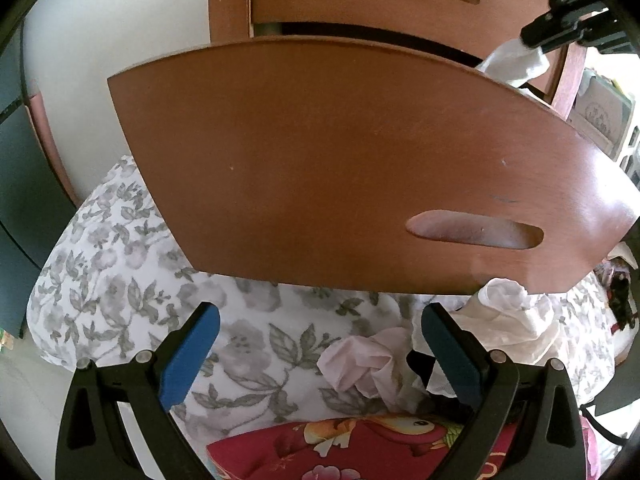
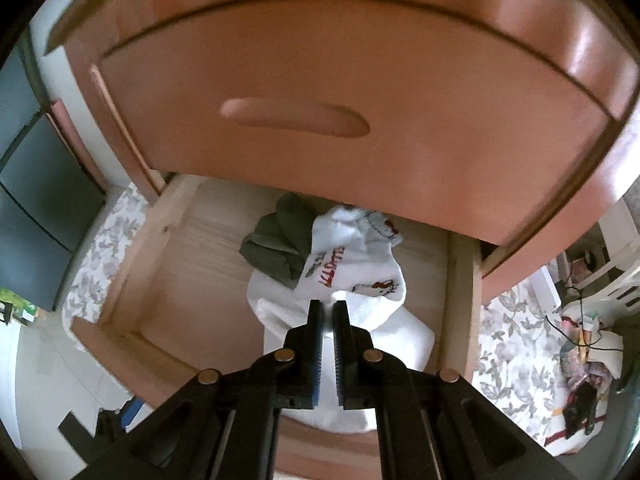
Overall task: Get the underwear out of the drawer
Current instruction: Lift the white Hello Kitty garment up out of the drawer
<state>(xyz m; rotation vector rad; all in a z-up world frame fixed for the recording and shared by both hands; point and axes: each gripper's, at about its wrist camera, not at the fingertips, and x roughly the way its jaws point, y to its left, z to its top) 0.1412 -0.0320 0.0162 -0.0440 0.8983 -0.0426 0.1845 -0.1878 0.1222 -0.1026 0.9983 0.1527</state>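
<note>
Open wooden drawer; right tool clamped on white underwear

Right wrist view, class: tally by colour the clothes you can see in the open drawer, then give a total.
White: 2 — printed white garment; plain white garment, clamped in the right tongs
Green: 1 — green garment
Total: 3
</note>
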